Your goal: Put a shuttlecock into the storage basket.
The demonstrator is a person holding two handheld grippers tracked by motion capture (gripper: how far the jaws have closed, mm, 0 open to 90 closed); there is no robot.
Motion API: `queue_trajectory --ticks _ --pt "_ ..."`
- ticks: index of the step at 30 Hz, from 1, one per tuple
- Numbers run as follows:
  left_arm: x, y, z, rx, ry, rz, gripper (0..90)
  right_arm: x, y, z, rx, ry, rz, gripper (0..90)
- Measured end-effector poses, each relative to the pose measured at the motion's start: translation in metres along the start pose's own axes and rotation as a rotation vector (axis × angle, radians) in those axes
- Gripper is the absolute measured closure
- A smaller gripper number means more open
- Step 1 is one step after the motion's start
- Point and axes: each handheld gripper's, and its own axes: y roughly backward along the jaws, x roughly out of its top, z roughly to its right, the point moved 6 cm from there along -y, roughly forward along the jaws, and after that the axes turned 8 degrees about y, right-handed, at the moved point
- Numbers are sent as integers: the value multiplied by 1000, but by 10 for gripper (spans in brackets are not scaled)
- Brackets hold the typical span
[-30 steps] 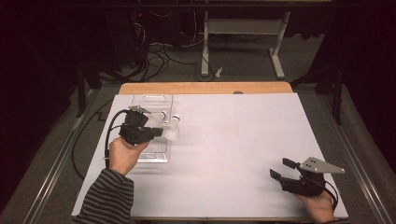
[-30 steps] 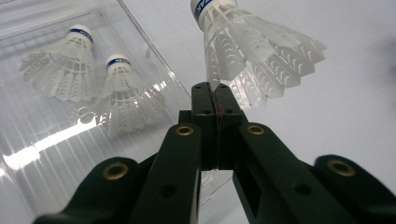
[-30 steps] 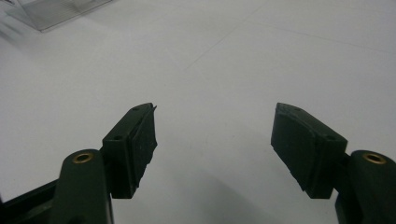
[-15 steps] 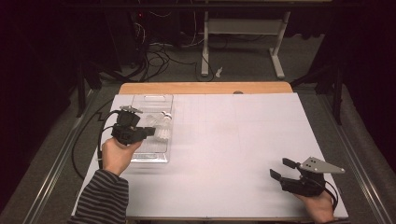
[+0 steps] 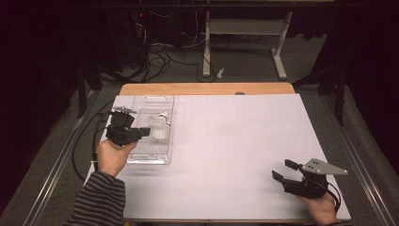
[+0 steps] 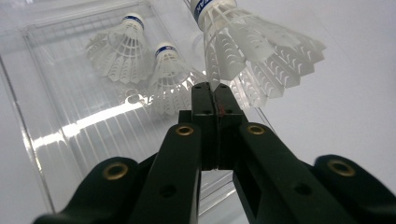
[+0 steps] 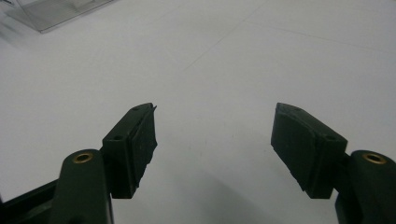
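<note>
Leftward since the earlier frame, my left gripper [image 5: 145, 132] has drawn back over the clear plastic tray [image 5: 141, 157], jaws pressed together on a feather of one shuttlecock [image 6: 247, 51]. Three shuttlecocks counted: one pinched, two lying in the tray [image 6: 122, 51]. My right gripper [image 7: 215, 140] rests on the white table [image 5: 235, 150], jaws spread, holding nothing. My left gripper view resolves the blue-banded corks; the high view blurs them.

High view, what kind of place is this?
Probably a lab or recording workspace: a white-covered table in a dark room, loose cables on the carpeted floor behind it, and the base of another desk frame.
</note>
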Motion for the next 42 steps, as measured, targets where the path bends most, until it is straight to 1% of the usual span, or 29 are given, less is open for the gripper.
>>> queue_trajectory --ticks 6,19,27,35,42 --pt "-1 1 -8 16 16 0 899 0 0 0 0 1 -1 315" --pt "-2 -2 -24 54 55 -6 899 0 0 0 0 1 -2 314" --pt "-3 -6 -33 83 69 -19 898 0 0 0 0 1 -3 315" --pt "-4 -10 -43 104 98 -31 898 0 0 0 1 2 -3 314" --pt "-5 -15 -50 119 113 -48 898 0 0 0 1 3 -3 314"
